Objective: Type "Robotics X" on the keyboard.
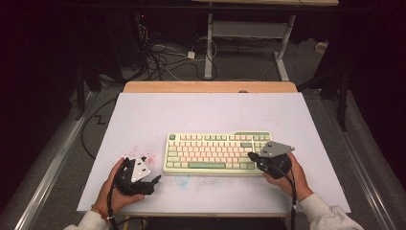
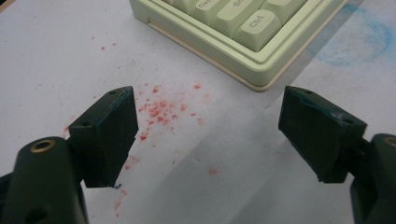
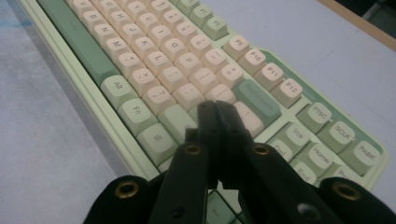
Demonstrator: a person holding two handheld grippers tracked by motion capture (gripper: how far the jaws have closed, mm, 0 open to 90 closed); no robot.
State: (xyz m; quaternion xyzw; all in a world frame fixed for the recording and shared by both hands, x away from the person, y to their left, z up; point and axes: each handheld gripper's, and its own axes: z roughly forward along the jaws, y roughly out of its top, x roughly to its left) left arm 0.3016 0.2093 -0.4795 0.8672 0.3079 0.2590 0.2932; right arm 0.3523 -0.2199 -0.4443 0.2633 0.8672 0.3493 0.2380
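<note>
— So, starting at the lower left of the high view, how does the left hand point(image 1: 111, 190) sit?

— Low on the desk point(image 1: 143, 112), wrist coming in from the bottom edge, with the left tongs point(image 1: 154, 182) aimed toward the right, at the keyboard's near left corner. In the left gripper view their jaws stand wide apart with nothing between them but bare white surface and a scatter of red specks point(image 2: 159, 109).

— And the keyboard itself?

— The keyboard point(image 1: 218, 152), pale green and cream, lies in the centre of the high view, square to the near edge of the desk. Its corner with the Ctrl key point(image 2: 257, 29) shows at the top of the left gripper view, just beyond the tongs and apart from them.

— Further right?

— The right hand point(image 1: 289, 175) sits at the keyboard's lower right end, right tongs point(image 1: 253, 157) reaching left over the keys. In the right gripper view those jaws are pressed together, gripping nothing, tips just above the keys beside the dark green Enter key point(image 3: 259, 100).

— Anything else about?

— A faint blue smudge point(image 2: 359, 42) on the desk before the keyboard; cables point(image 1: 160, 55) on the floor at the top.
</note>
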